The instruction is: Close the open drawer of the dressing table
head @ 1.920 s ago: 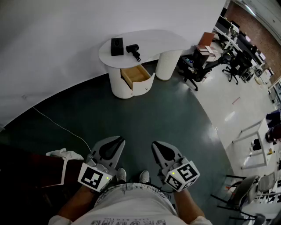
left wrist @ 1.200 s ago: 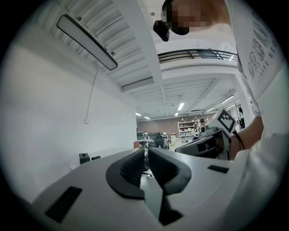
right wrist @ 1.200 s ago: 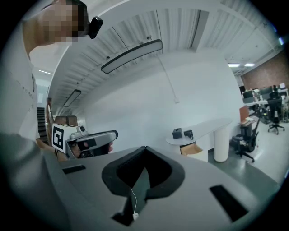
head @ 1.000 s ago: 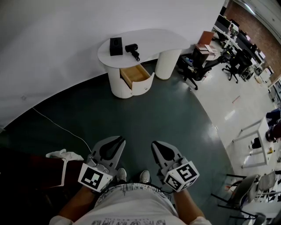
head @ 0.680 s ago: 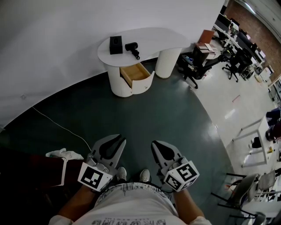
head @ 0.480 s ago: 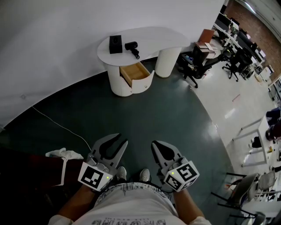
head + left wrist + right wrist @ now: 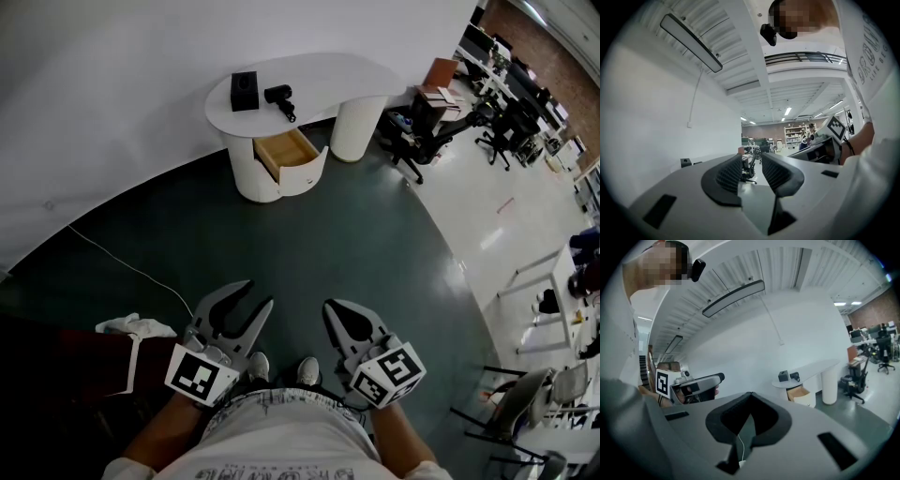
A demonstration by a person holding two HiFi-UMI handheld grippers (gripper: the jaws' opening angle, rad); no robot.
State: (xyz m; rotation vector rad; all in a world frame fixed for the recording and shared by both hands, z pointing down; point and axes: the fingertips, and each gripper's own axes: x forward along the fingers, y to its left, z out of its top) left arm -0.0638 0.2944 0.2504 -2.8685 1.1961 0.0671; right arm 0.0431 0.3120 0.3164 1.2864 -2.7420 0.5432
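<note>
At the far left of the head view a white cloth [image 7: 136, 325] lies on the dark floor [image 7: 309, 244], and a thin white cable [image 7: 122, 267] runs across the floor from the wall toward it.

Next comes the left tool [image 7: 260, 292], held low in front of the person's body. Its jaws are opening, and the left gripper view shows a clear gap between the ribbed pads [image 7: 729, 173] with nothing in it, only the distant room beyond.

Well ahead, against the curved wall, stands the white bench [image 7: 328, 80], the dressing table of the task. On its top sit a black box [image 7: 245, 91] and, just beside it, a black hair dryer [image 7: 280, 97]. Under the top, in the left pedestal, the drawer [image 7: 289, 155] is pulled out, its wooden inside showing and its white front standing clear of the pedestal. Whether anything lies in it cannot be made out.

The right tool [image 7: 330, 307] is held beside the left one with its jaws together and nothing gripped. Its own view looks over the closed tips toward the bench, where the drawer shows pulled out.

At the far right are office chairs [image 7: 427, 141] and desks.

The task looks barely begun. The drawer is fully open, both tools are well apart from it, and nothing touches it. What is left, as I judge it, is everything: crossing the floor to the bench, setting a tool against the drawer front, and pushing it flush.
</note>
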